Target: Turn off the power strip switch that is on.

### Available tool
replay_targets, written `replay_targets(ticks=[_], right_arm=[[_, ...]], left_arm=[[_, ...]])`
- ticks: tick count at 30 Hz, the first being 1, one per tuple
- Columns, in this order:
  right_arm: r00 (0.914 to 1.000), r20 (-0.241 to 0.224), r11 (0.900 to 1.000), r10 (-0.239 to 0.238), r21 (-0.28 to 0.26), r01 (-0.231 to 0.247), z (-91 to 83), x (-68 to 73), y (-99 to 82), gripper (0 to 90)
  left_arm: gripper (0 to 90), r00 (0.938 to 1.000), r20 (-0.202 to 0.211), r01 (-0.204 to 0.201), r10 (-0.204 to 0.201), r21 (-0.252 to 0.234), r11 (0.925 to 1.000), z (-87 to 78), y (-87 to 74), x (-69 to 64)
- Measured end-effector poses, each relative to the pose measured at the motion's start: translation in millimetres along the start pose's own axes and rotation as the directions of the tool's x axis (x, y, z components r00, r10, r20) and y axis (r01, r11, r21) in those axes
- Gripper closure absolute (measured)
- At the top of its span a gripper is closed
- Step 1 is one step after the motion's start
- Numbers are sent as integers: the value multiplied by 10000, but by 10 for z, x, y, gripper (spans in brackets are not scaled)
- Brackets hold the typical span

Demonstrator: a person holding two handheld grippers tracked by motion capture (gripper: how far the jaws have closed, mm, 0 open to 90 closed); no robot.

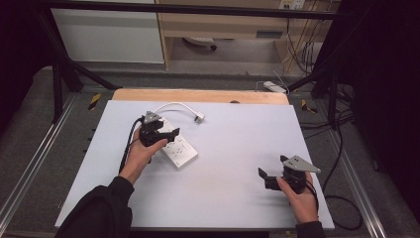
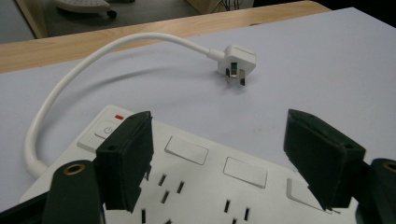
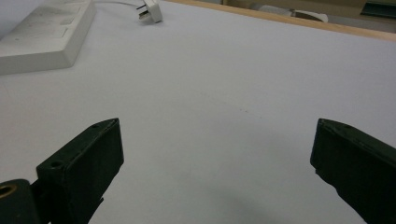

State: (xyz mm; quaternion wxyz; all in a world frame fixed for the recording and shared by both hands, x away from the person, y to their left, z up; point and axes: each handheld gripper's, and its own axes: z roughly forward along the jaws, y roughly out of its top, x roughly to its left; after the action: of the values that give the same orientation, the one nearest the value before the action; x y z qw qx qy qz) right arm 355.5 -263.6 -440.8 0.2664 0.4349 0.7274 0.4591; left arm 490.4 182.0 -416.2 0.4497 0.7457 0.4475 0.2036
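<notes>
From the high view we see the left gripper (image 1: 159,135) over the near-left end of the white strip (image 1: 179,148), which lies slantwise on the left half of the table (image 1: 233,148). Its cord (image 1: 171,105) arcs back to a plug (image 1: 199,118) lying just beyond the strip. Our right gripper (image 1: 267,177) rests well apart, near the table's right front corner, jaws spread, holding nothing.

In the left gripper view we look along the left gripper (image 2: 224,163), whose jaws straddle the strip (image 2: 196,172) across its width, above the sockets and beside the switch (image 2: 106,129) with its red mark. The jaws stand apart; we cannot tell whether the pads touch the strip's edges, so we call it unclenched. The cord (image 2: 70,88) loops from the strip's left end to the plug (image 2: 236,60), prongs toward us.

In the right gripper view the right gripper (image 3: 217,163) is released, jaws wide over bare table (image 3: 224,93). The strip (image 3: 44,37) sits at upper left, the plug (image 3: 152,10) just beyond it.
</notes>
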Motion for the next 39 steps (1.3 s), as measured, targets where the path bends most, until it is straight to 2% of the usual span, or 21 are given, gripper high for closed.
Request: replay_targets(ticks=[8, 16, 22, 29, 32, 39], right_arm=[[10000, 3, 10000, -8, -21, 8, -3, -3, 0, 30], [10000, 7, 10000, 25, -10, -25, -8, -6, 0, 29], [10000, -5, 10000, -46, 83, 46, -1, 5, 1, 27], [10000, 11, 9999, -67, 141, 67, 0, 10, 1, 26], [10000, -14, 9999, -71, 119, 71, 2, 12, 3, 26], [10000, -57, 9999, -64, 125, 65, 3, 13, 2, 26]], left_arm=[[344, 9998, 174, 14, -16, 91, 10000, 63, -27, -43], [483, 9997, 93, -231, 231, 10, 9997, 83, -26, -83], [587, 9996, 63, -266, 266, -36, 9996, 84, -31, -85], [703, 9981, -126, -608, 605, -279, 9978, 75, -72, -108], [753, 9987, -73, -512, 510, -333, 9981, 82, -91, -117], [845, 9972, 51, -739, 741, -400, 9965, 74, -87, -147]])
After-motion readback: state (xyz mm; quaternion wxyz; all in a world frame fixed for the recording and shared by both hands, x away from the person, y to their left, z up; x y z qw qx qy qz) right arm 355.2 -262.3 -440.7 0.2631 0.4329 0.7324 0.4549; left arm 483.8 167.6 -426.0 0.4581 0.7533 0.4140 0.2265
